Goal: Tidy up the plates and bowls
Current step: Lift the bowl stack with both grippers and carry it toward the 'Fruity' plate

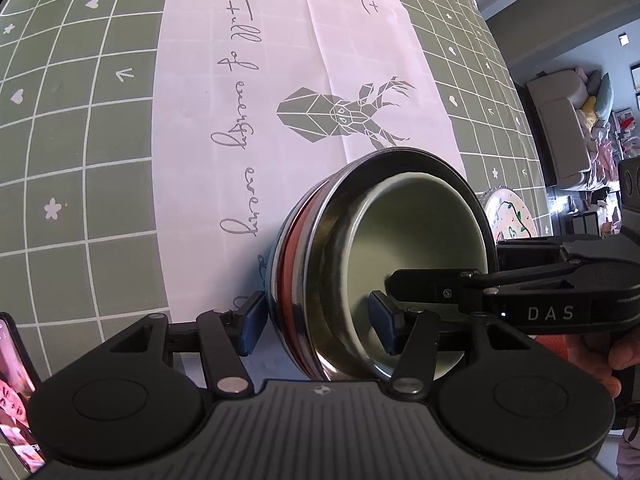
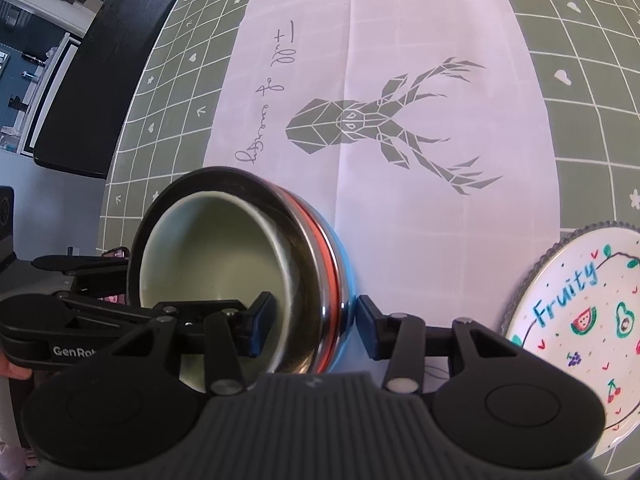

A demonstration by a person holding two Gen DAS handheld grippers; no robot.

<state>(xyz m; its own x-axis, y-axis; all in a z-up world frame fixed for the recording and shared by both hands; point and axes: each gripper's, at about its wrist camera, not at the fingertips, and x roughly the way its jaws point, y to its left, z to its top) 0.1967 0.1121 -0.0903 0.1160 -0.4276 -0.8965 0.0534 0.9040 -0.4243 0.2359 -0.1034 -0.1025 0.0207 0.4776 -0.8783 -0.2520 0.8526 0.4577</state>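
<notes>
A nested stack of bowls [image 1: 320, 280] sits on the table: a pale green bowl [image 1: 416, 240] inside a steel bowl, over an orange and a blue one. My left gripper [image 1: 316, 326] straddles the stack's near rim, one pad outside and one inside, with gaps showing. My right gripper [image 2: 314, 326] straddles the opposite rim [image 2: 336, 280] the same way, its jaws apart. The right gripper's fingers [image 1: 432, 284] also reach into the bowl in the left wrist view. A white "Fruity" plate [image 2: 580, 320] lies to the right.
The table [image 2: 580, 80] has a green grid cloth with a white deer-print runner [image 1: 280, 120]. A phone [image 1: 16, 392] lies at the left edge. A dark chair [image 2: 100, 72] stands beyond the table's left side. A sofa [image 1: 568, 132] stands far right.
</notes>
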